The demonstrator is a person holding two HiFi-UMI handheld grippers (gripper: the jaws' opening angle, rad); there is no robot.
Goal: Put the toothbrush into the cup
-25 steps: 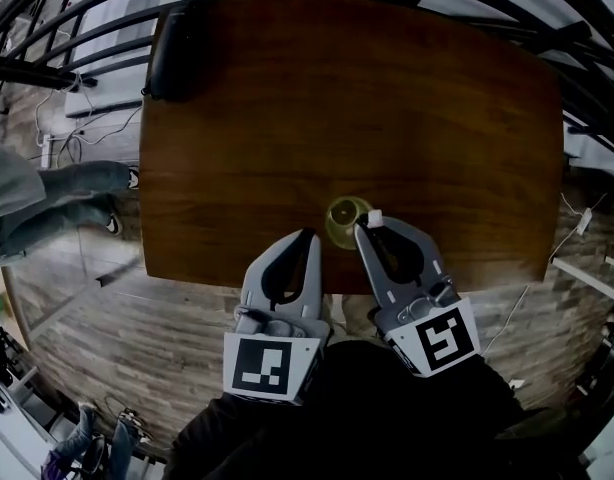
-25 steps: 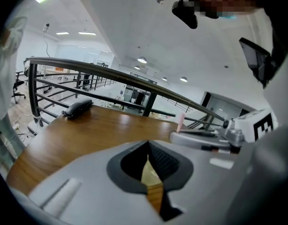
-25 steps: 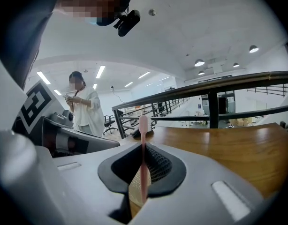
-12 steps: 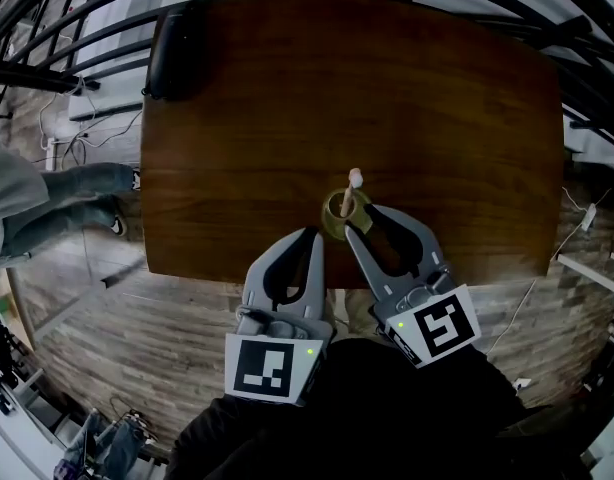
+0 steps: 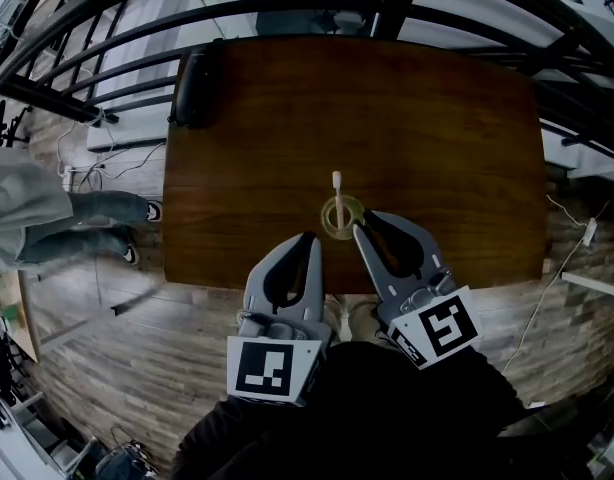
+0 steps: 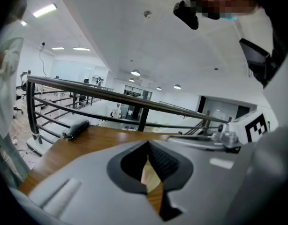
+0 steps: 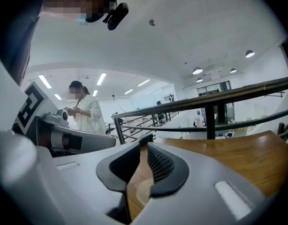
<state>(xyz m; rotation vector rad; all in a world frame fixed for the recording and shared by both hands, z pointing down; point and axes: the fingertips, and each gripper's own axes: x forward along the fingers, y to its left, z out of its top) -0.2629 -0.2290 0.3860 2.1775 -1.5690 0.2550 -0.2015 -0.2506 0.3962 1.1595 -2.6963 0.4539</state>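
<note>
On the table (image 5: 437, 148), toothbrush (image 5: 337, 190) upright in cup (image 5: 344, 231), propped by rim.
Right gripper (image 5: 360, 227) beside, empty, jaws closing; left gripper (image 5: 309, 238) pinched together on nothing, seemingly unneeded.

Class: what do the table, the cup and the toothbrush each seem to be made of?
Table: wood or wood veneer, dark brown, with visible grain and a soft sheen.
Cup: translucent yellowish plastic or glass, judging by its see-through tint.
Toothbrush: probably pale plastic, but it is too small to be sure.

right claw (image 7: 145, 145) closing with nothing between its jaws, wooden table (image 7: 238, 158) beyond, metal railing (image 7: 205, 104), person (image 7: 85, 111) in white
</note>
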